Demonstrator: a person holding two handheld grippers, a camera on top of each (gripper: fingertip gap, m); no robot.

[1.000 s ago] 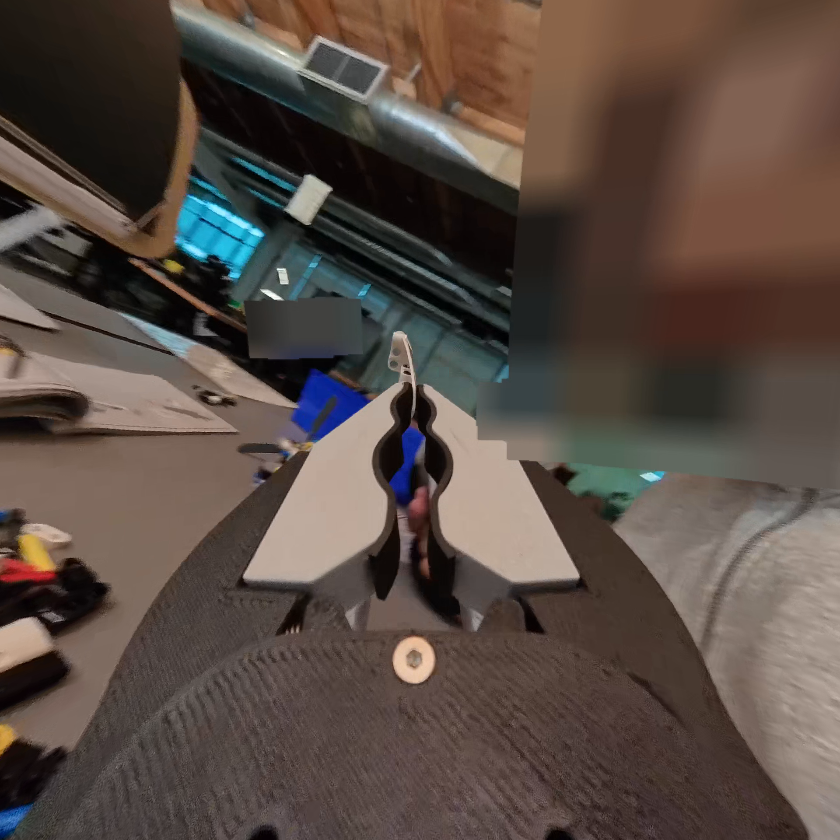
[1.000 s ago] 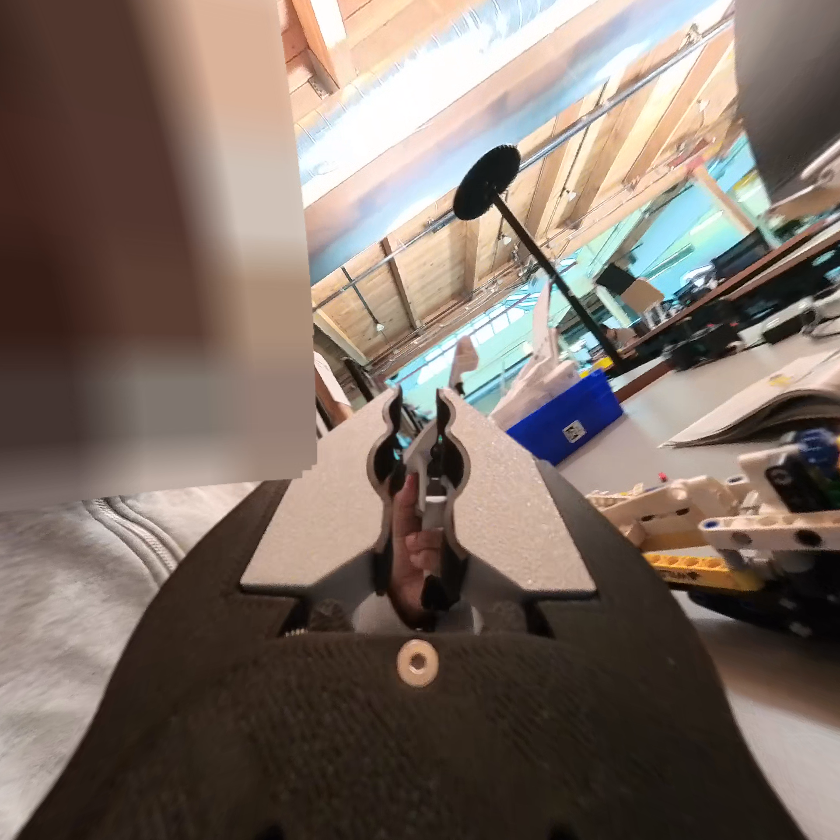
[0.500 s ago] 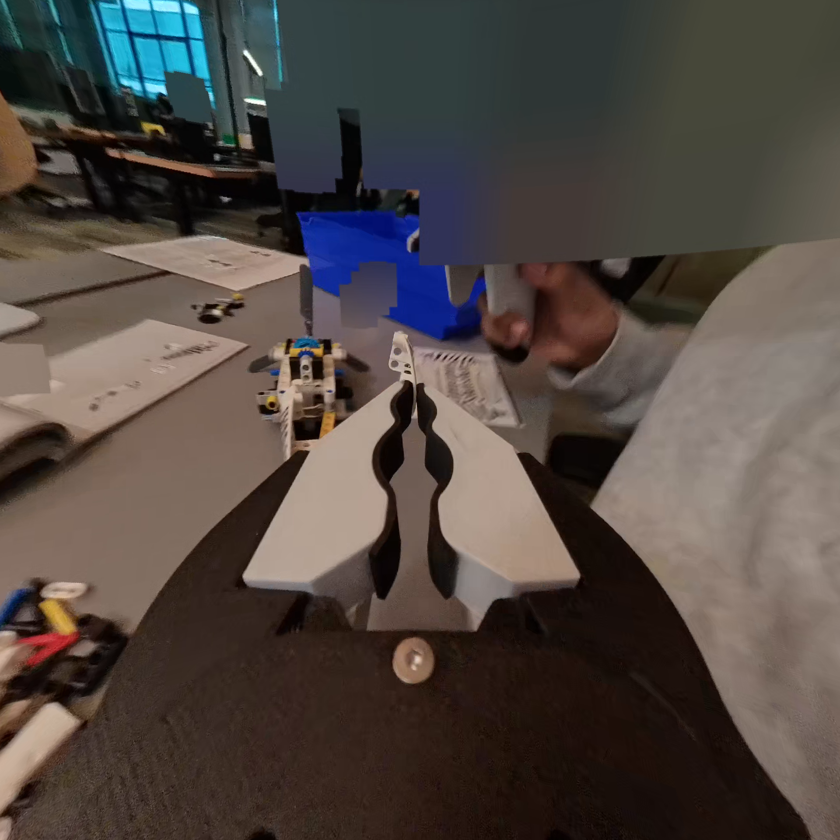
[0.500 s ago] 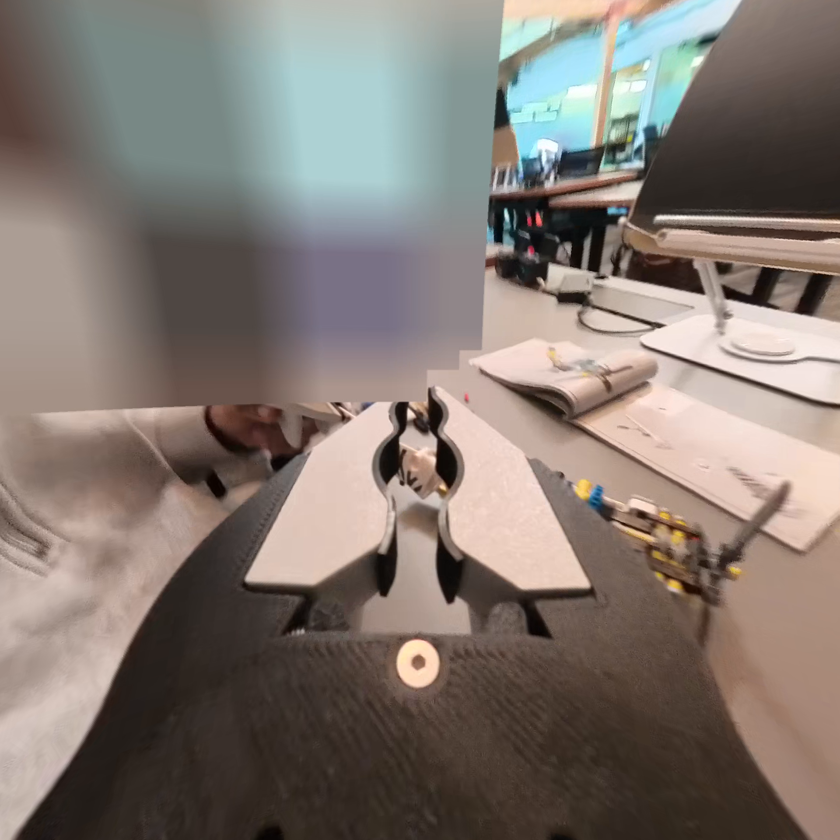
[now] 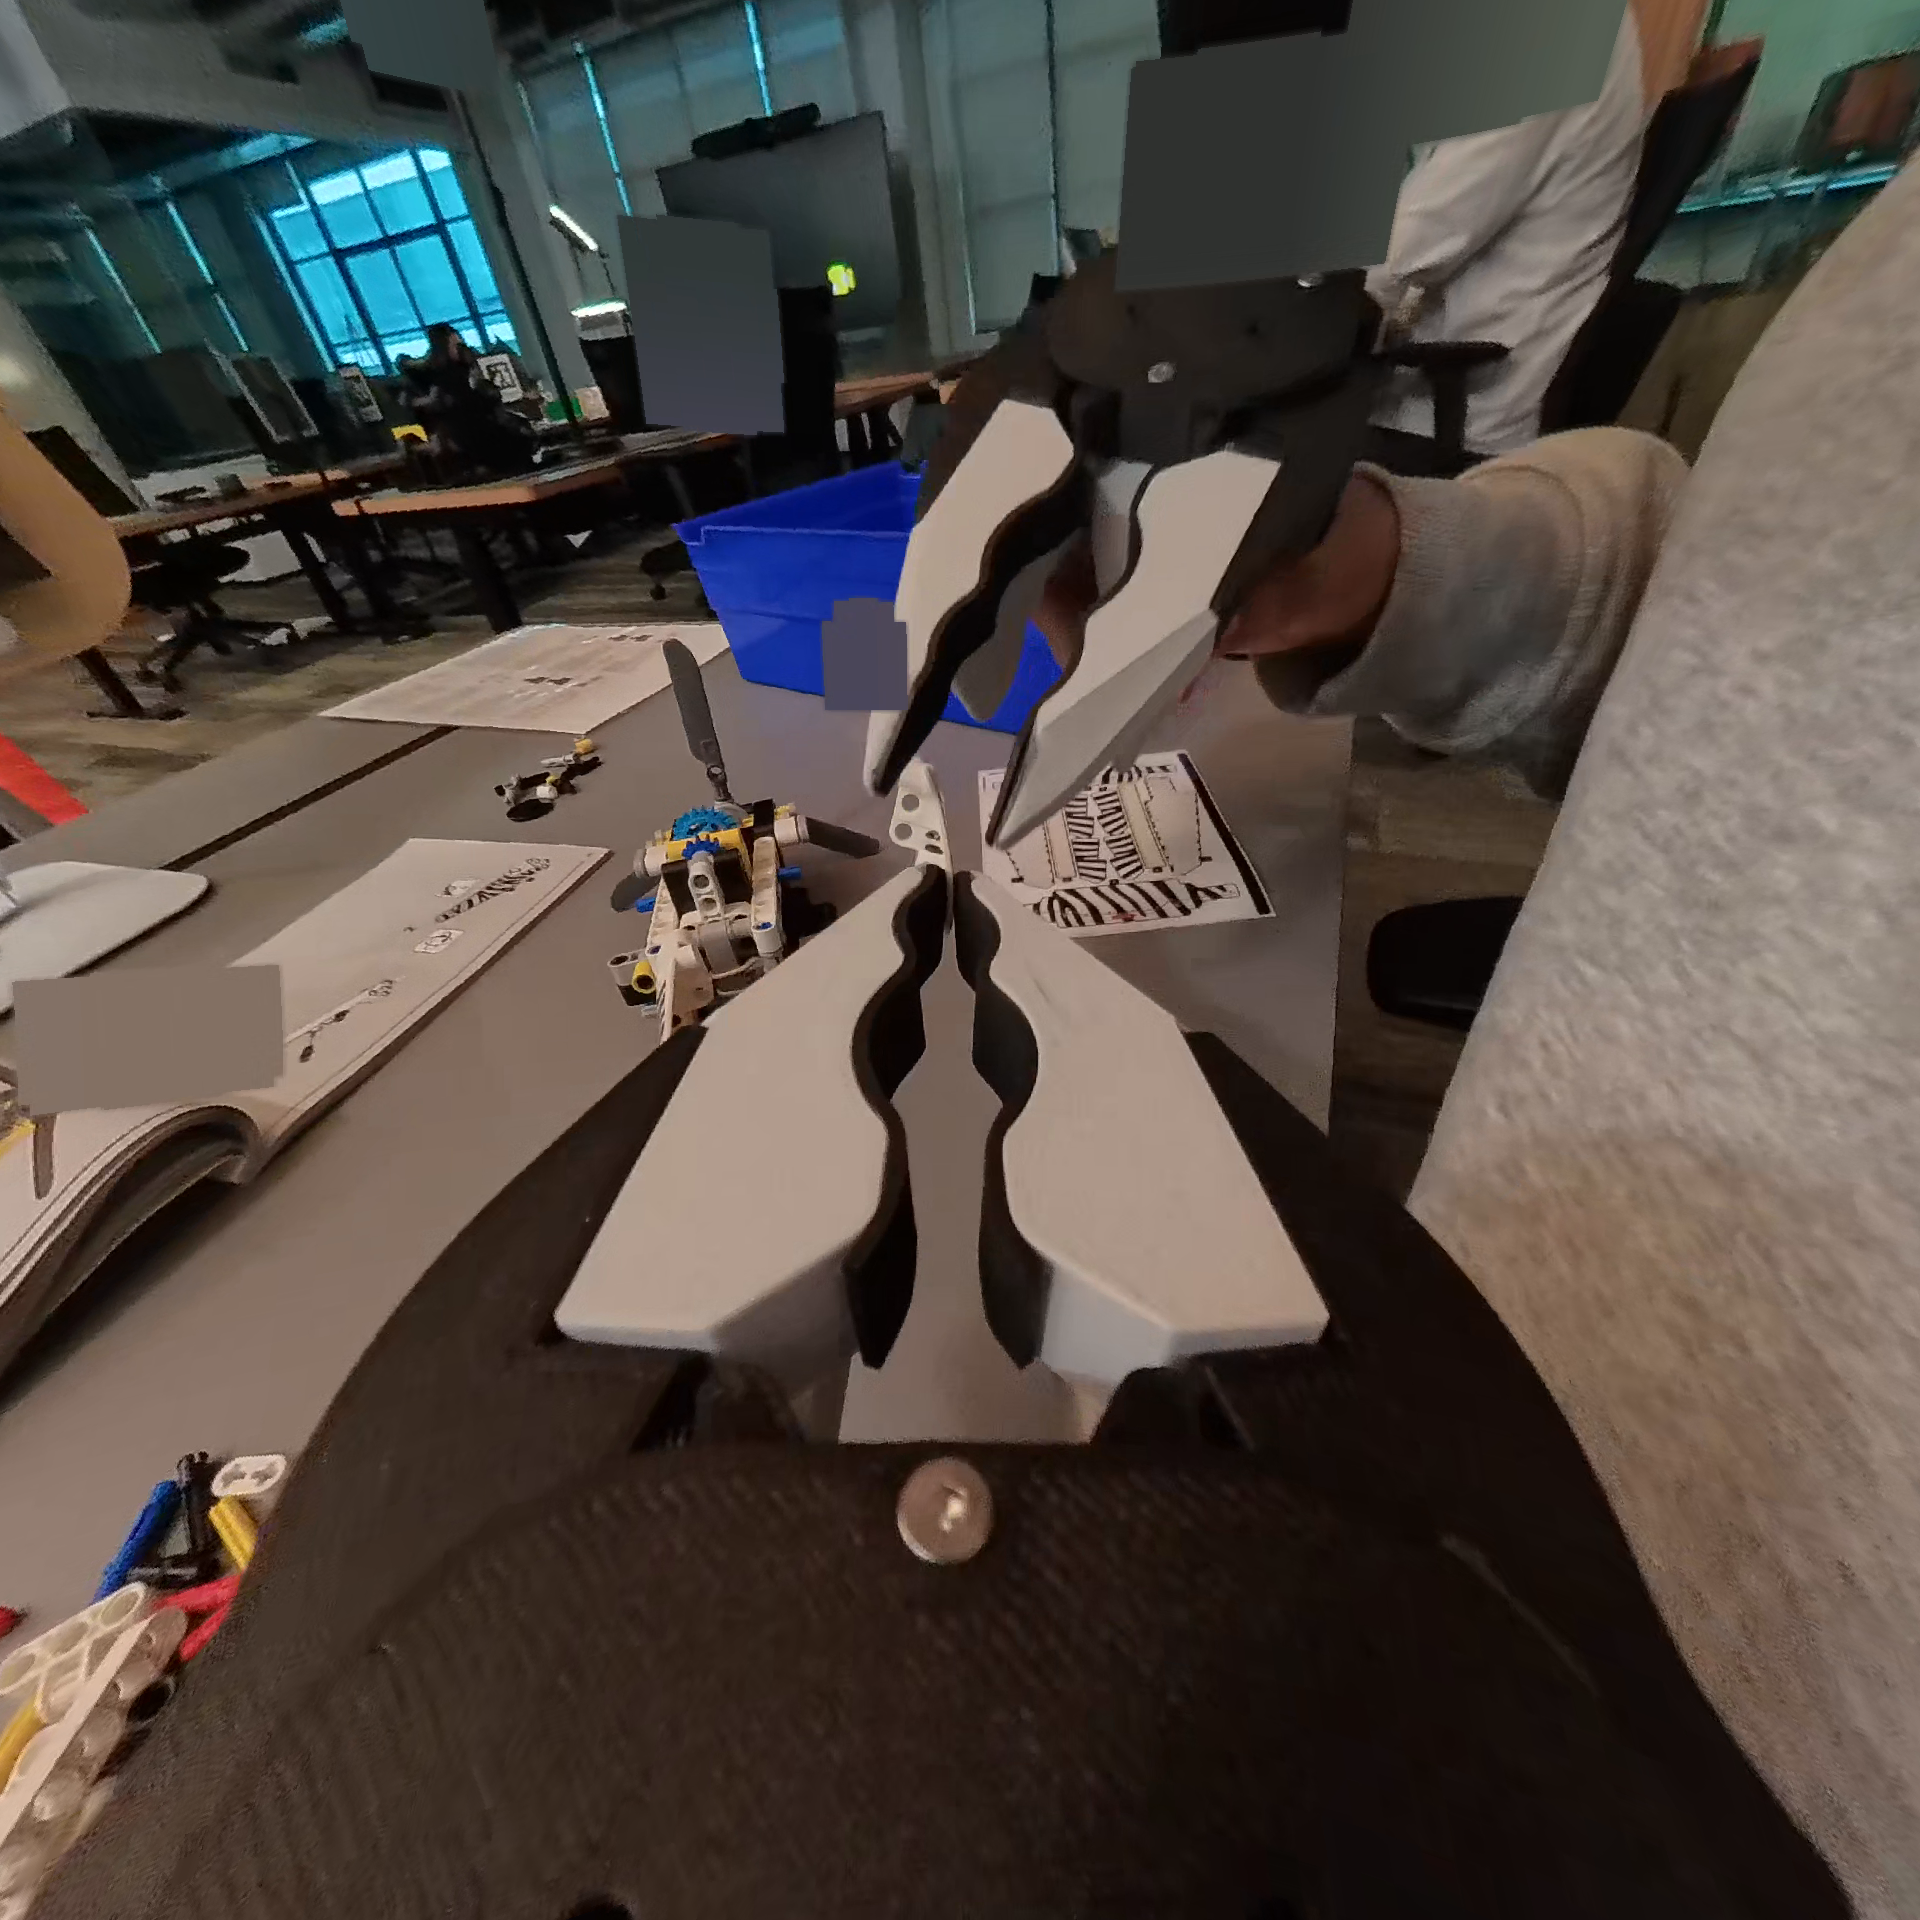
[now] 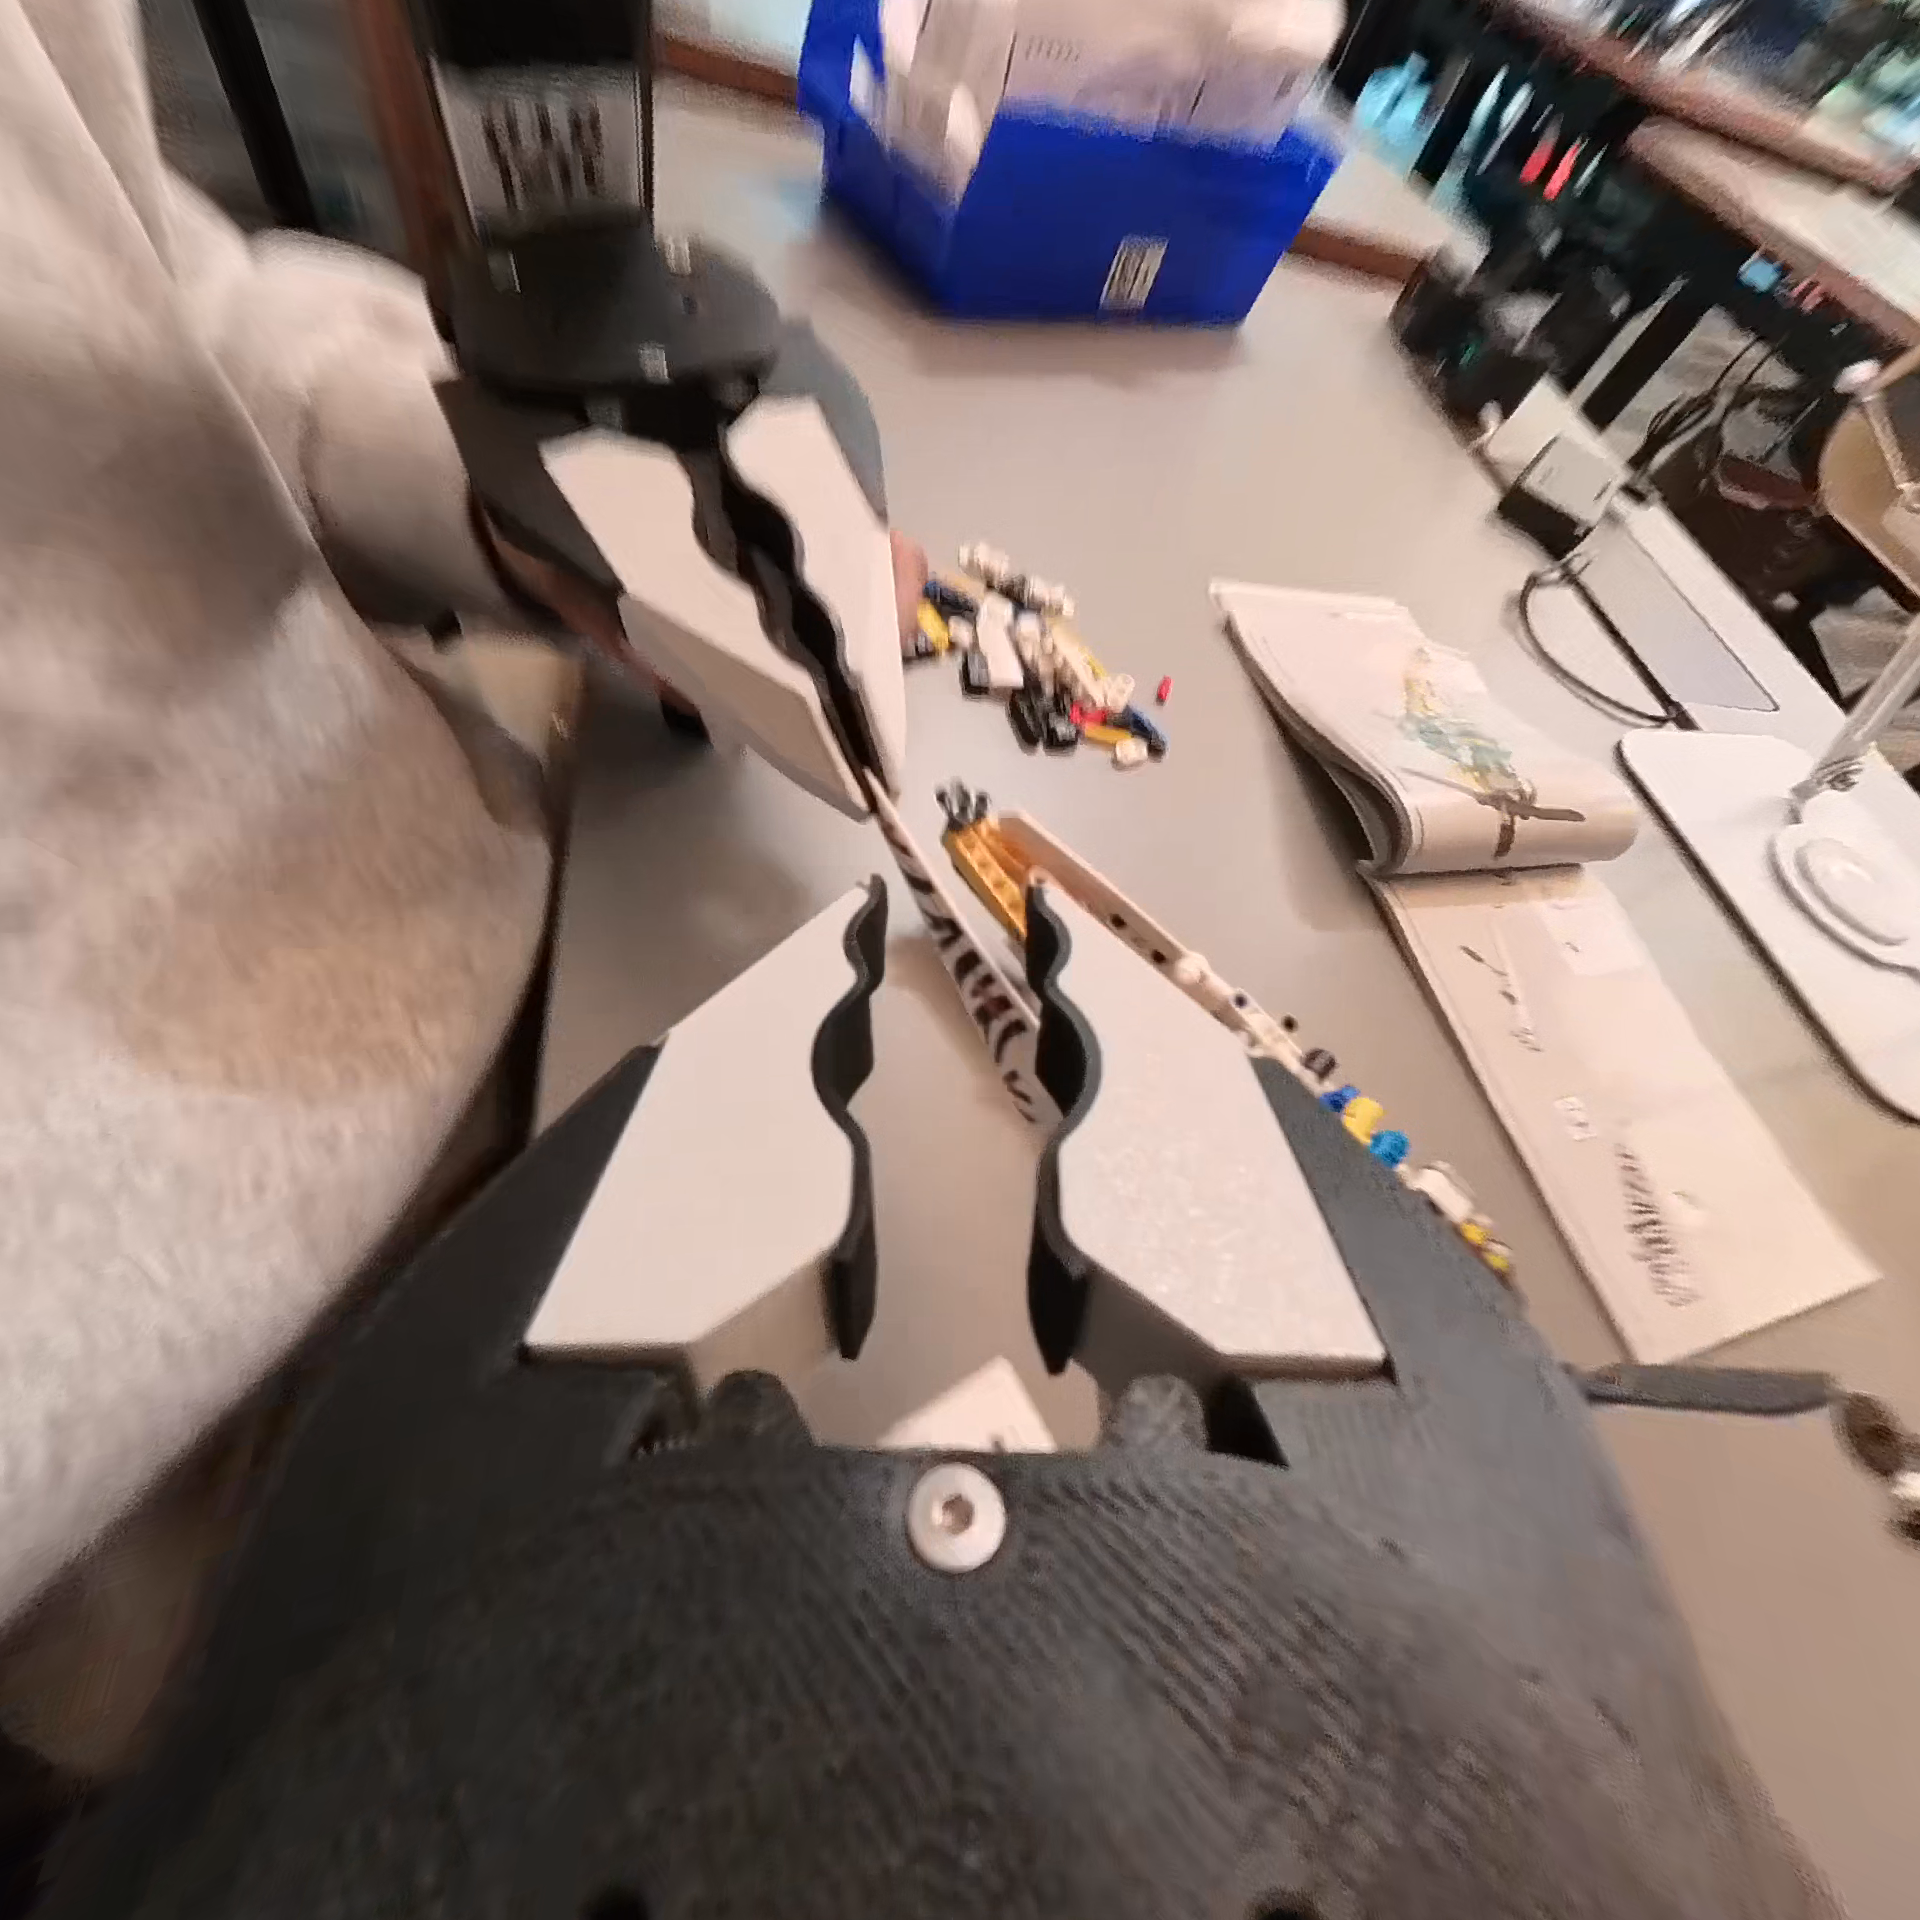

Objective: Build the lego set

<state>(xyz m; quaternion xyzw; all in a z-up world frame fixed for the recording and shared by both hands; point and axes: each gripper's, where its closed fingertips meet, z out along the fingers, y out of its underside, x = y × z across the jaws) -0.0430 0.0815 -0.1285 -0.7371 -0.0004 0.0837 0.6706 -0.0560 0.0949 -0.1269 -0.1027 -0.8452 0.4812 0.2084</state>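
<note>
My left gripper (image 5: 940,883) is shut on a small white lego panel (image 5: 923,821) that sticks out past its tips. In the right wrist view the left gripper (image 6: 868,790) comes in from the upper left, and the panel (image 6: 966,956) shows black stripes. My right gripper (image 6: 956,899) is open, and the panel's free end lies between its fingers, close to the right one. In the left wrist view the right gripper (image 5: 940,800) hangs open just above the panel. The part-built lego model (image 5: 717,914), with rotor blades, stands on the grey table beyond; it also shows in the right wrist view (image 6: 1132,935).
A striped sticker sheet (image 5: 1122,862) lies right of the model. A blue bin (image 5: 810,571) stands at the back. An open instruction booklet (image 5: 312,997) lies to the left. Loose lego parts lie in a pile (image 6: 1039,665). A white lamp base (image 6: 1818,831) stands far right. Left and right tips are no more than a few centimetres apart.
Both grippers tipped down from pointing at the ceiling to the table and came together. The right gripper opened wide. The left stayed shut on the white panel.
</note>
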